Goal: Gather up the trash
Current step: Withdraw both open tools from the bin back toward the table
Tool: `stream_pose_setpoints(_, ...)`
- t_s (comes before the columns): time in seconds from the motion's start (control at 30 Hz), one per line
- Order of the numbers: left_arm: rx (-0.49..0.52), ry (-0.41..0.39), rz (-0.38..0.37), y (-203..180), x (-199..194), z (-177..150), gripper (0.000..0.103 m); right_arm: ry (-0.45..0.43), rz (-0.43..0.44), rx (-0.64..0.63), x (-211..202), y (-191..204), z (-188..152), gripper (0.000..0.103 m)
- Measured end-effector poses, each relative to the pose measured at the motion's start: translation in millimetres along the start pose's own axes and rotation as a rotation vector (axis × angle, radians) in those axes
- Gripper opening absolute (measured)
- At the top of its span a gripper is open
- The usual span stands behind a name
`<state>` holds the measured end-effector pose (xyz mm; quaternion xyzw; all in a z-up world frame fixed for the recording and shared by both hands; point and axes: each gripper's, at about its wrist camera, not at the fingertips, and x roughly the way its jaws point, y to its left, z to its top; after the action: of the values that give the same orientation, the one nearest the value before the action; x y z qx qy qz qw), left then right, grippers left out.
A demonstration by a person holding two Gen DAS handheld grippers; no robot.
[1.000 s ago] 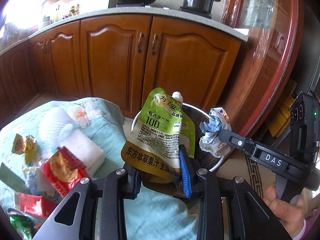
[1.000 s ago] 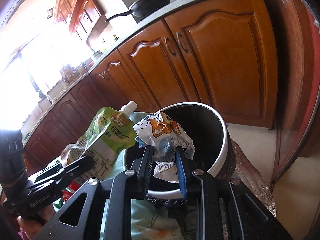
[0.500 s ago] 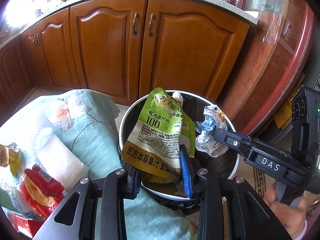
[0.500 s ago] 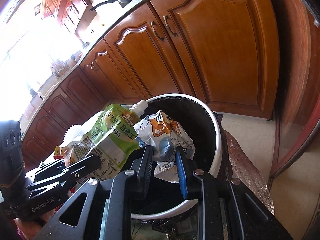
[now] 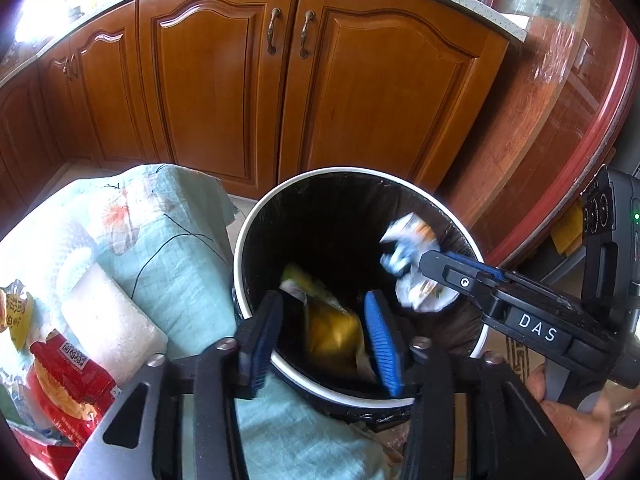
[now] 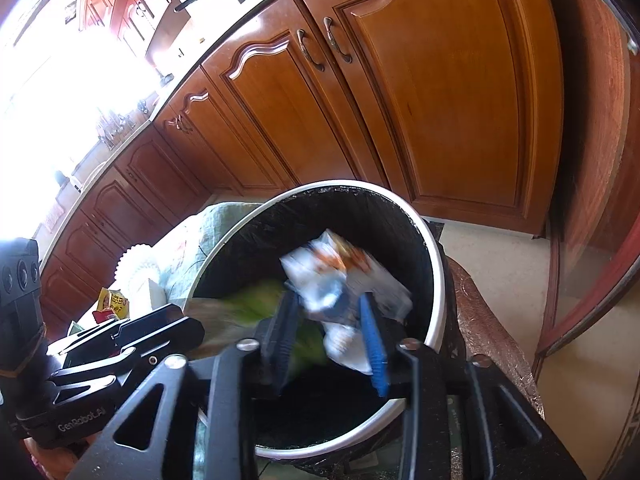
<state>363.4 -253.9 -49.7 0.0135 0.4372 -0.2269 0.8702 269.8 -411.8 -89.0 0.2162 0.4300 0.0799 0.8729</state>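
1. Left gripper [image 5: 324, 340]: fingers spread wide over the near rim of the trash bin [image 5: 256, 236]. Nothing is clamped between the pads.
2. Green-and-yellow juice pouch [image 5: 332, 330]: located in the gap between the left fingers, touching neither pad, inside the bin mouth. It is motion-blurred; the print cannot be read and its lower end is lost against the black liner. In the right wrist view it shows only as a green smear [image 6: 260, 304], partly hidden behind the right gripper's left finger.
3. Right gripper [image 6: 330, 336]: fingers parted, positioned above the bin opening. From the left wrist view only its two finger tips [image 5: 452, 268] and body marked "DAS" are visible; the gap between them cannot be judged there.
4. Crumpled white wrapper [image 6: 344, 284]: sits between and beyond the right fingers, over the bin interior. Heavy blur prevents telling whether either pad touches it. In the left wrist view its lower part [image 5: 416, 296] is partly covered by the right finger.
5. Bin: white rim, black liner. Its near edge is cut off by both gripper bodies.
6. Pale green cloth [image 5: 180, 248]: just left of the bin, carrying a white foam block [image 5: 108, 320] and a red snack packet [image 5: 68, 372], the latter cropped by the frame edge.
7. Wooden cabinet doors [image 5: 224, 80] stand behind the bin.
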Motion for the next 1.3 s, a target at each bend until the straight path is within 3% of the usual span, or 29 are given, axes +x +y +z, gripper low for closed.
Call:
stream_pose_setpoints(0.07,-0.008,-0.016,-0.002,3.5,-7.1,-3.2,0.055,-0.010,0.002,0.003,-2.7,0.0,-0.7,0.056)
stream_pose_setpoints(0.2,-0.031,-0.047,0.001,9.4,-23.6,-13.2,0.061,-0.030,0.019,0.017,-10.9,0.8,-3.1,0.067)
stream_pose_setpoints(0.27,-0.046,-0.065,0.003,13.7,-33.7,-22.5,0.064,-0.043,0.034,0.023,-16.1,3.8,-7.1,0.083)
stream_pose_setpoints(0.37,-0.078,-0.089,0.009,23.1,-50.3,-40.8,0.069,-0.063,0.049,0.026,-24.5,11.3,-16.7,0.093)
stream_pose_setpoints(0.7,-0.179,-0.157,0.061,61.8,-118.6,-110.5,0.071,-0.091,0.107,-0.014,-46.3,58.5,-56.1,0.093)
stream_pose_setpoints(1.3,-0.321,-0.215,0.152,126.3,-229.1,-200.9,0.071,0.001,0.219,-0.098,-49.7,148.5,-128.1,0.093)
